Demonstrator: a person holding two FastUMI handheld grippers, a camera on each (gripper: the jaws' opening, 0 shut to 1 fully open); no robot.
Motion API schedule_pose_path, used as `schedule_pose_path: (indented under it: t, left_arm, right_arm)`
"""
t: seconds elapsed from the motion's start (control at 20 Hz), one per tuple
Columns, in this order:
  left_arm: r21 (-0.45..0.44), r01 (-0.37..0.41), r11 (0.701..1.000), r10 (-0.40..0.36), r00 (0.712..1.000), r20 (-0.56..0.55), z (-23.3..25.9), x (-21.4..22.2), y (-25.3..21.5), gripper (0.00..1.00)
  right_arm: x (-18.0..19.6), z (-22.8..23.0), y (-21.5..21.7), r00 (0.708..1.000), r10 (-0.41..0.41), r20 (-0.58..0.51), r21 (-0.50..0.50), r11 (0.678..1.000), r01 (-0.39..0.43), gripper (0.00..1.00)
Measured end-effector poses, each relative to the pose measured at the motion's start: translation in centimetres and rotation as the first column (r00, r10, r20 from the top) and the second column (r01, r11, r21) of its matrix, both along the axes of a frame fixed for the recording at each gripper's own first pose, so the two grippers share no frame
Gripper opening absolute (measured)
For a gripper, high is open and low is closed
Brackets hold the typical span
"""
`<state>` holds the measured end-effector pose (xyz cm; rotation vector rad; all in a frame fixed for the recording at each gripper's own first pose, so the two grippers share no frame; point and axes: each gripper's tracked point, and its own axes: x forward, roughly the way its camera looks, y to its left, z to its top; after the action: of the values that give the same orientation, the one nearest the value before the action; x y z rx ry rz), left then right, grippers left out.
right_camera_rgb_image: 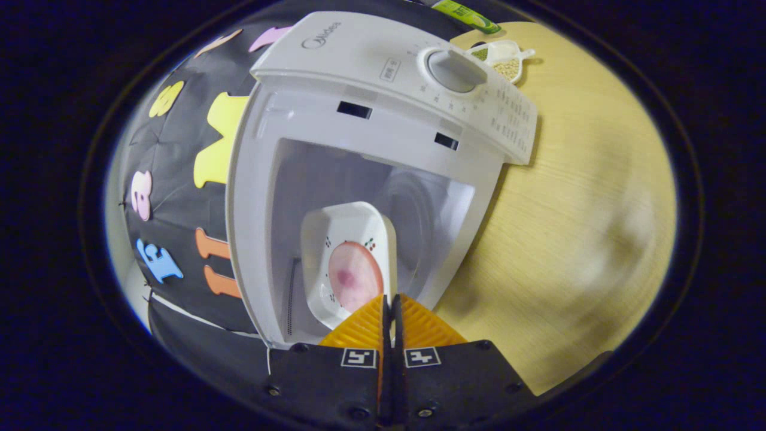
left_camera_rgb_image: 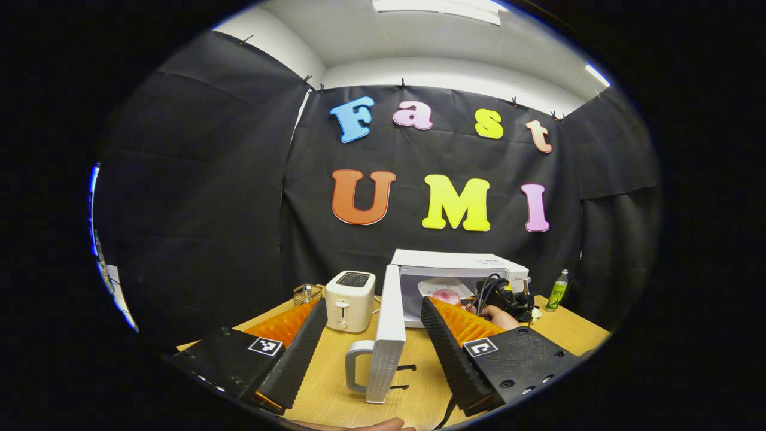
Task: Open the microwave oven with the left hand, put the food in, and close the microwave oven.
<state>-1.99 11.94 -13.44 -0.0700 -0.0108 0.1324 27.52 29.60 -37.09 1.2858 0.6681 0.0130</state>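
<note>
Right gripper [right_camera_rgb_image: 389,311] pinches plate [right_camera_rgb_image: 347,263] (apparently).

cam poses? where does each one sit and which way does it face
Left gripper view: rides the left gripper, jaws open, facing the microwave across the table, its door swung open between them.
Right gripper view: rides the right gripper, rolled, jaws shut on the dish, facing the cavity.
Shared: microwave, dish, table.
</note>
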Motion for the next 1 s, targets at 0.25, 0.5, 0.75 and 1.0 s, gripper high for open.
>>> schedule_pose_path:
  t: [0.25, 0.5, 0.75, 1.0]
  left_arm:
    - [0.003, -0.021, 1.000, 0.021, 1.000, -0.002, -0.3, 0.4, 0.8, 0.94]
    - [-0.044, -0.040, 0.998, 0.039, 0.999, -0.027, -1.4, 0.8, 1.8, 0.94]
    - [-0.003, -0.087, 0.996, 0.087, 0.995, -0.043, -1.8, 0.7, 3.8, 0.94]
    - [-0.015, -0.055, 0.998, 0.055, 0.998, -0.010, -1.6, 0.3, 4.3, 0.94]
  right_arm:
    - [4.4, -2.1, 0.8, 0.993, -0.113, 0.043, 0.000, 0.994, 0.113, 0.06]
    - [6.2, -2.6, -0.1, 0.981, -0.151, 0.121, -0.080, 0.984, 0.161, 0.05]
    - [5.6, -2.2, -0.3, 0.981, -0.060, 0.184, -0.183, 0.979, 0.094, 0.16]
    - [2.2, -0.9, -0.1, 0.977, 0.083, 0.196, -0.262, 0.965, -0.029, 0.36]
